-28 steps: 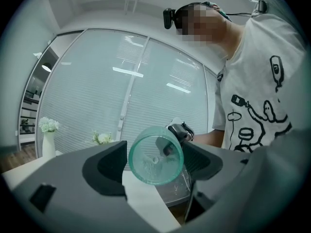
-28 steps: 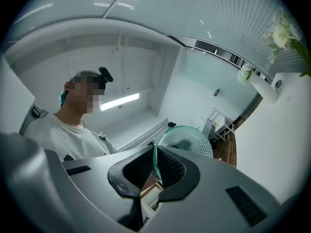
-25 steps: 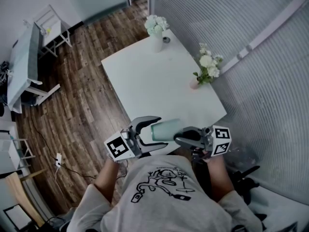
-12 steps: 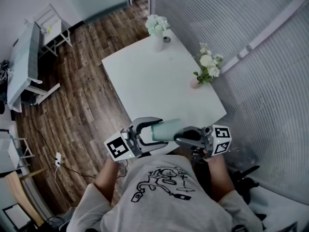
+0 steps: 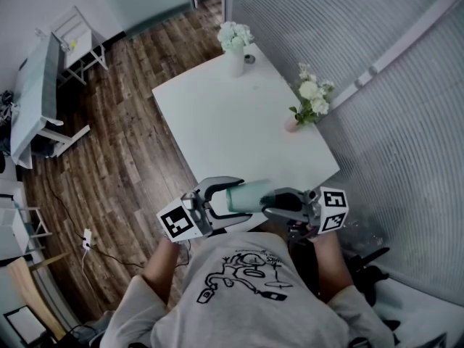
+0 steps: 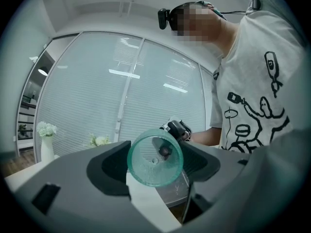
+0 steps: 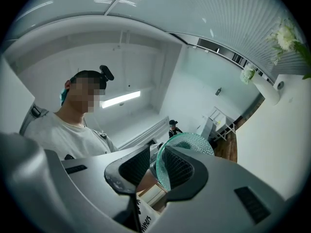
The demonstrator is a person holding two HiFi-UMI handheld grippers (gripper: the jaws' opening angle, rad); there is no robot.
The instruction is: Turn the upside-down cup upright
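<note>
A translucent green cup (image 5: 245, 195) lies on its side in the air over the near edge of the white table (image 5: 239, 122), between my two grippers. My left gripper (image 5: 239, 199) has just been closing, and its pads now press both sides of the cup's body; the cup (image 6: 154, 158) shows base-on between its jaws. My right gripper (image 5: 265, 202) has just been opening. The cup's rim (image 7: 187, 142) still stands between its jaws (image 7: 153, 171), with a gap at one pad.
A white vase of flowers (image 5: 235, 46) stands at the table's far corner, and a small pink vase with flowers (image 5: 310, 100) at its right edge. A ribbed glass wall (image 5: 391, 122) runs along the right. A white desk (image 5: 36, 93) stands on the wooden floor at the left.
The right gripper's jaws have parted slightly at the cup's rim. The left jaws have drawn in a little on the cup. Neither hand has shifted.
</note>
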